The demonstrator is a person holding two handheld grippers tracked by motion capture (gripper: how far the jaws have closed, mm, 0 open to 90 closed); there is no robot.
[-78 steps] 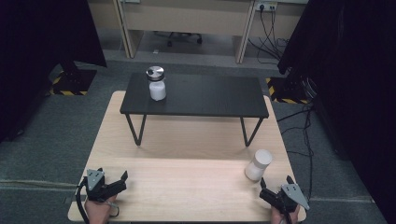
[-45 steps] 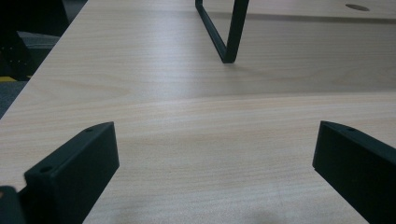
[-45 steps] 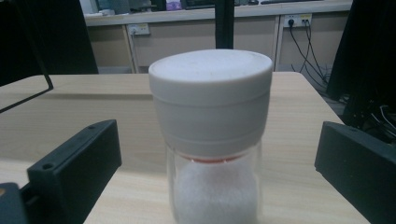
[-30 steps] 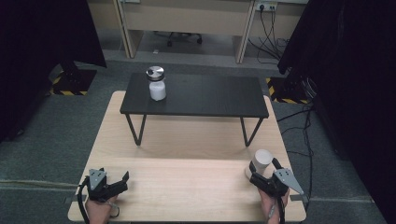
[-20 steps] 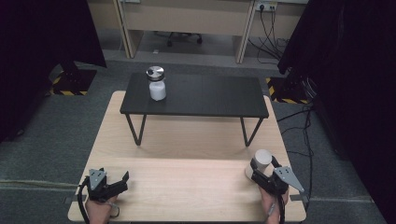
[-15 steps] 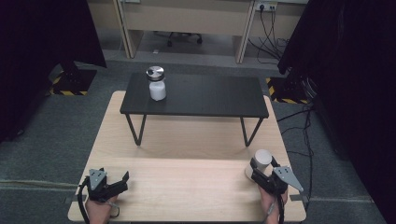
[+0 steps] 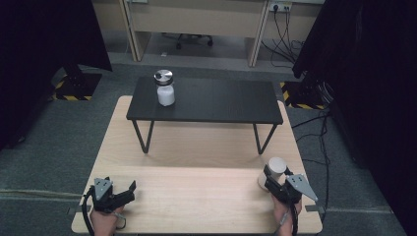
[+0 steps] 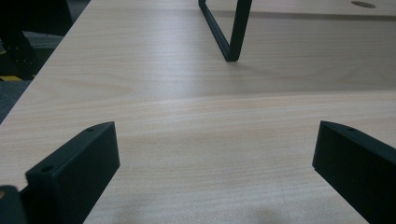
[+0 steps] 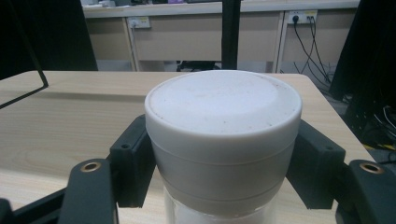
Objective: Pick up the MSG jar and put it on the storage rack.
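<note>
Jar (image 9: 223, 140) with white screw lid stands upright on the wooden table (image 7: 196, 196), lower right of the high view, near the table's right edge. Right gripper (image 7: 273, 183) is clamped on it: in the right gripper view both black jaws, having just closed, press the lid's sides from left and right, and the clear body with white contents shows below the lid.

Left gripper (image 7: 129, 190) rests at the lower left of the high view, jaws spread wide, nothing between them but bare tabletop.

Second jar (image 7: 164, 88), metal-lidded, stands on the black bench (image 7: 221, 101) at upper centre, well apart.

Handling judgement: rigid, smooth plastic lid, so likely slippery; the filled body probably gives moderate weight. The grip sits on the lid alone. A lower hold on the body would be safer if the lid is loose. Lift straight up, kept upright.
</note>
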